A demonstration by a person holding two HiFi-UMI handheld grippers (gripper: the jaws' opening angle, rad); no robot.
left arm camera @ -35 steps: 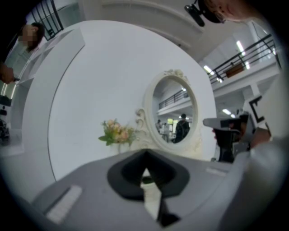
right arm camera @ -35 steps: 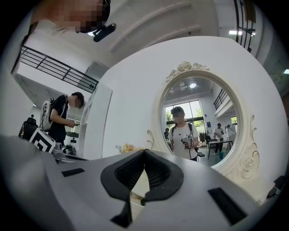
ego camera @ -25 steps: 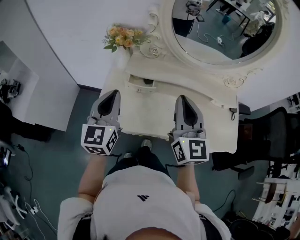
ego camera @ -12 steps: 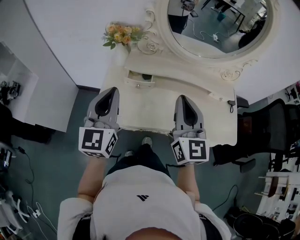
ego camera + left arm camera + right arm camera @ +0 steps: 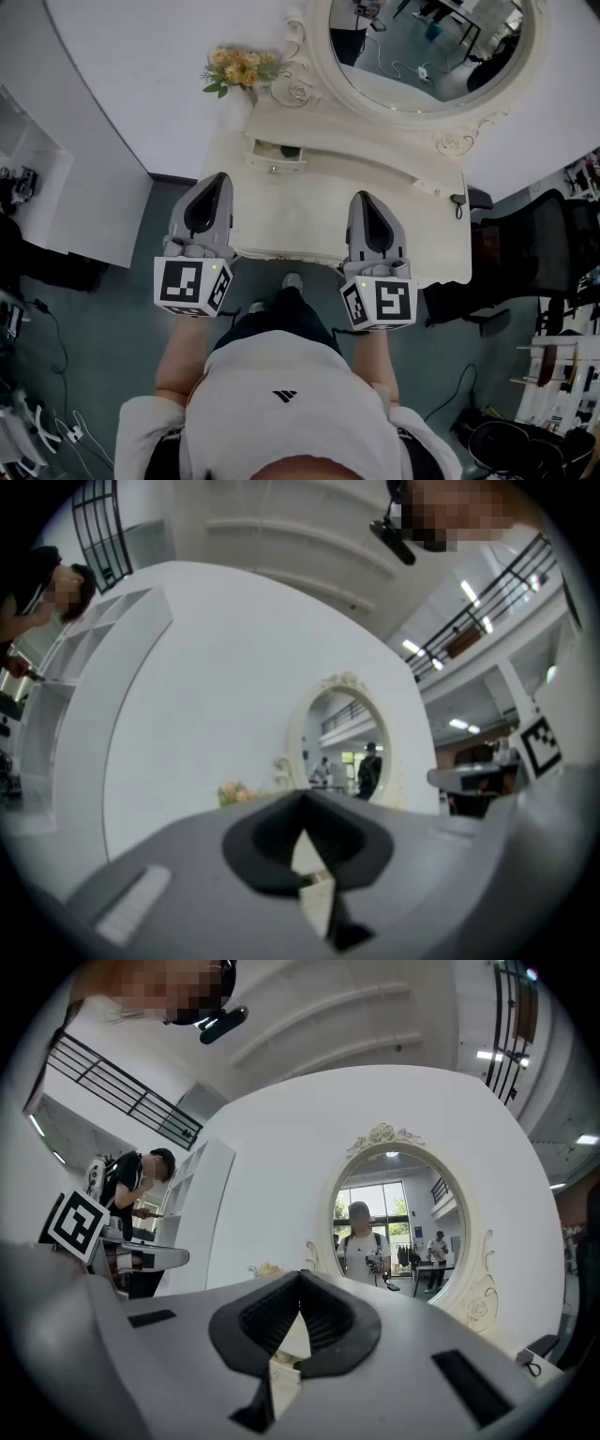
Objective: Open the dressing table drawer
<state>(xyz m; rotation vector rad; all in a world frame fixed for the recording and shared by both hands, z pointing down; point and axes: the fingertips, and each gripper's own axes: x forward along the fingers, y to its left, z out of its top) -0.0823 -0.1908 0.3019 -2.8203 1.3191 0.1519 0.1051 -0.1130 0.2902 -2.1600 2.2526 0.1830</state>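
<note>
Against a curved white wall, a white dressing table (image 5: 309,211) carries a large oval mirror (image 5: 422,47). From the head view, the left gripper (image 5: 219,180) and right gripper (image 5: 364,199) hover over the table's front edge, each with jaws pressed together on nothing. The small drawer (image 5: 277,155) sits on the back ledge beyond the left gripper, well apart from both, apparently pulled out a little. Only the head view shows it. In both gripper views the grippers' own bodies block it, leaving mirror and flowers (image 5: 236,70) visible.

Overhead head view; gripper views toward mirror (image 5: 429,49)
</note>
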